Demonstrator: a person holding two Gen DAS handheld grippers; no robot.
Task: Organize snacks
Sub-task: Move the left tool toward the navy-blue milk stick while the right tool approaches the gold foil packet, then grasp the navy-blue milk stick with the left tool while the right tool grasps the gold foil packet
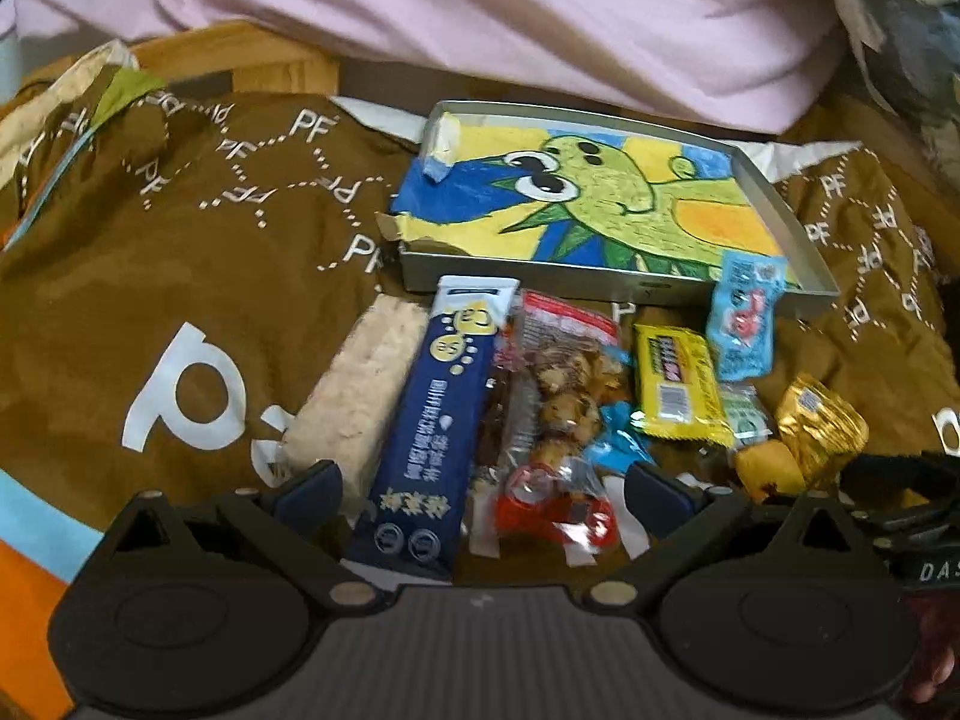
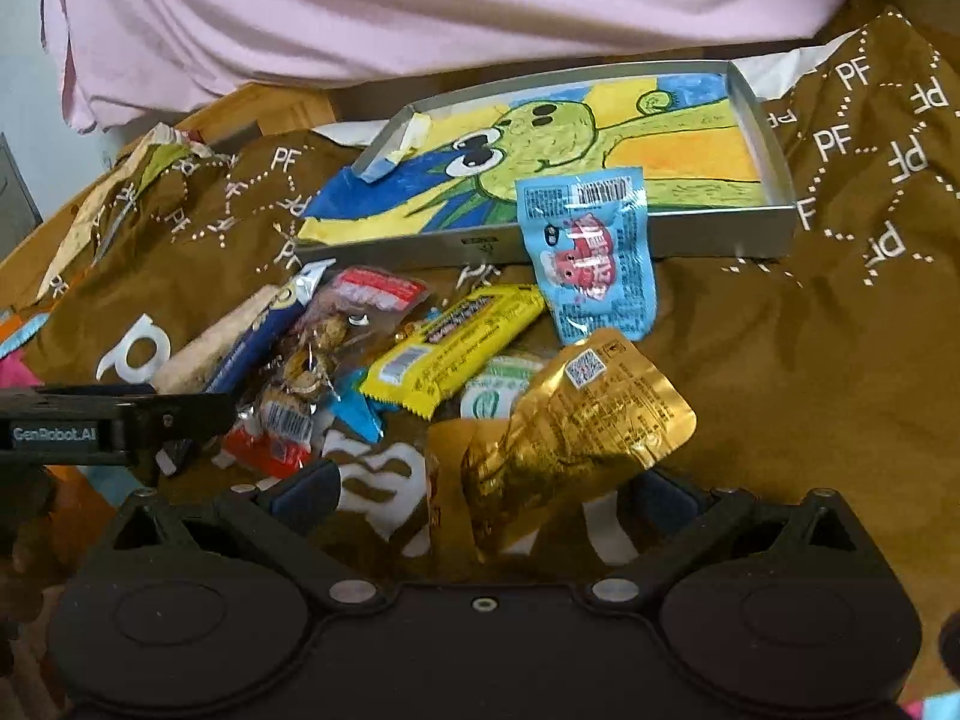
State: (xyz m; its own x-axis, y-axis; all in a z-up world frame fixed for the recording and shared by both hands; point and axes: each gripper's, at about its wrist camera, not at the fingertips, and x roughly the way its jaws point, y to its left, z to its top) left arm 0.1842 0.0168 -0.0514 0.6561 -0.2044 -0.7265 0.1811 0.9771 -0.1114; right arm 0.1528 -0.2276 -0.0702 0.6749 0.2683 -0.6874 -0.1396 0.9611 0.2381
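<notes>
Gold packet point(image 2: 576, 420) between wide-spread, empty right gripper point(image 2: 480, 498) fingers; left gripper point(image 1: 483, 486) likewise agape, unladen; tray point(image 2: 774, 180) still holds no snacks.

2 low wrist views, both facing the tray

Each looks forward from close above the snack pile point(image 1: 558, 396); both share the dinosaur tray point(image 1: 774, 192), left view sitting further left.
</notes>
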